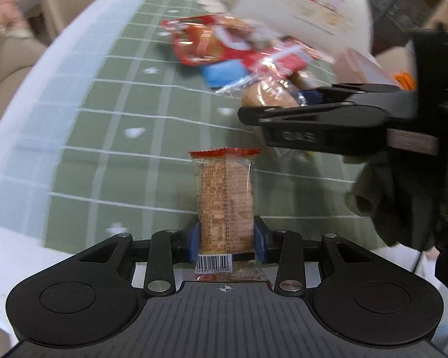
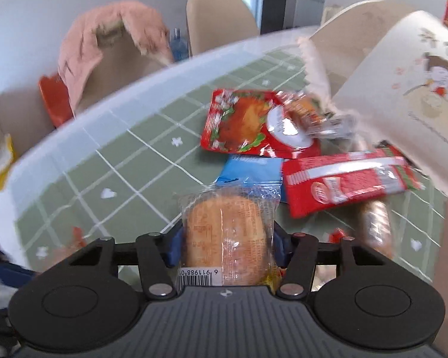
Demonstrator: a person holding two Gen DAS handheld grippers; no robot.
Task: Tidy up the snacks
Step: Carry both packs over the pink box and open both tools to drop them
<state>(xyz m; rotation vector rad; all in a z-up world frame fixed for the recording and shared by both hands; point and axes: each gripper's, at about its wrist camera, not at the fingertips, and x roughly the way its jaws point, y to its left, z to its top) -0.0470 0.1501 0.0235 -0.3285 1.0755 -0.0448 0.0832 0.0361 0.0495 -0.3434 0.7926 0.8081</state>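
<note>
My left gripper (image 1: 227, 238) is shut on a long clear-wrapped biscuit pack with a red top edge (image 1: 225, 197), held above the green checked tablecloth (image 1: 104, 137). My right gripper (image 2: 227, 244) is shut on a round wrapped bun (image 2: 228, 238); it also shows in the left wrist view (image 1: 298, 110), at the right with the bun (image 1: 265, 95) at its tips. Beyond lie a red chicken-print bag (image 2: 242, 122), a blue packet (image 2: 251, 170), a red long packet (image 2: 346, 182) and a brown wrapped roll (image 2: 376, 226).
A white printed bag (image 2: 409, 110) stands open at the right of the snack pile; it also shows in the left wrist view (image 1: 307, 9). Beige chairs (image 2: 221, 18) stand round the table, one draped with pink cloth (image 2: 104, 38). The white table rim (image 2: 104, 104) curves past.
</note>
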